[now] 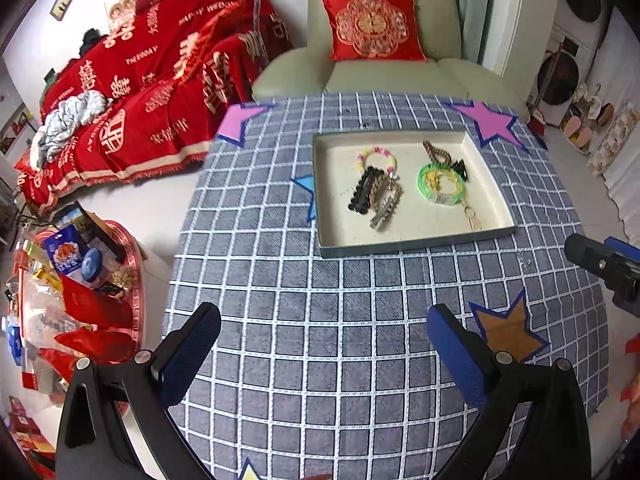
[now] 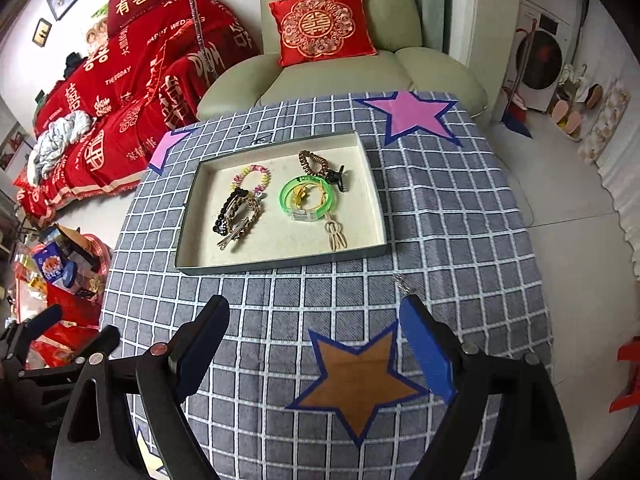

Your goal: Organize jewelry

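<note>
Left tool [image 1: 324,344] and right tool [image 2: 316,340], each with black arms and blue textured pads, hover side by side over the table [image 2: 460,232], jaws spread wide and gripping nothing. A grey cloth with a white grid and star patches covers the table. Ahead of both tools lies a shallow rectangular tray [image 2: 280,262] holding a green translucent bangle [image 2: 306,198], beaded bracelet [image 2: 250,178] and black hair clips [image 2: 228,210]. A small silver earring [image 2: 402,283] rests on the cloth just beyond the right tool's right finger.
</note>
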A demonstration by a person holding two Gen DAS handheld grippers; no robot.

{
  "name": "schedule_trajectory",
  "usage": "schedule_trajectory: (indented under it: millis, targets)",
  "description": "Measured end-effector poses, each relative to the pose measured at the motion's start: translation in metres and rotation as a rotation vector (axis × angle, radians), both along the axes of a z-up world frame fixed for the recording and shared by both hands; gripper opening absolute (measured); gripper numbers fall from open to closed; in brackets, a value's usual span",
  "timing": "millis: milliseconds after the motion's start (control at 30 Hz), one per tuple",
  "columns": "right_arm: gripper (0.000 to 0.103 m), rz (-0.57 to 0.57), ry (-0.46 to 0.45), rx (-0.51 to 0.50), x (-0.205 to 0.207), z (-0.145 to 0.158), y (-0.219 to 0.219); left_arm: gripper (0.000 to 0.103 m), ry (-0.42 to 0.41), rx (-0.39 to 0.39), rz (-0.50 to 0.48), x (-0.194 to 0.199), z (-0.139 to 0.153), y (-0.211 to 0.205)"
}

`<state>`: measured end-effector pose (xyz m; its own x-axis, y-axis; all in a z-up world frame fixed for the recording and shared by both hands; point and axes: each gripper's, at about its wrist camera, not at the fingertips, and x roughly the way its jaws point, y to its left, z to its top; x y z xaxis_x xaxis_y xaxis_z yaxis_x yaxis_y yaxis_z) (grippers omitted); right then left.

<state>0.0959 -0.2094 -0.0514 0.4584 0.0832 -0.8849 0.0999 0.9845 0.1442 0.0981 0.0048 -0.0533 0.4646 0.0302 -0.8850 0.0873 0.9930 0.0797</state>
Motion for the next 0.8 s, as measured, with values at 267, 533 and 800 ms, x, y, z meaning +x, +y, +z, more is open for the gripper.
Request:
schedule_trajectory:
  millis: [267,533,800]
  targets:
    - [0.089,-0.02,-0.041,-0.048,-0.026,0.034,0.003,0.103,-0.052,-0.015,0.019,-0.019,0.031,0.01]
    - [0.089,-0.004,-0.063,-0.092,-0.045,0.055,0.011,0.103,-0.055,-0.015,0.016,-0.032,0.045,0.011]
    - [0.089,0.006,-0.071,-0.105,-0.056,0.064,0.015,0.103,-0.068,-0.017,0.025,-0.04,0.056,0.012]
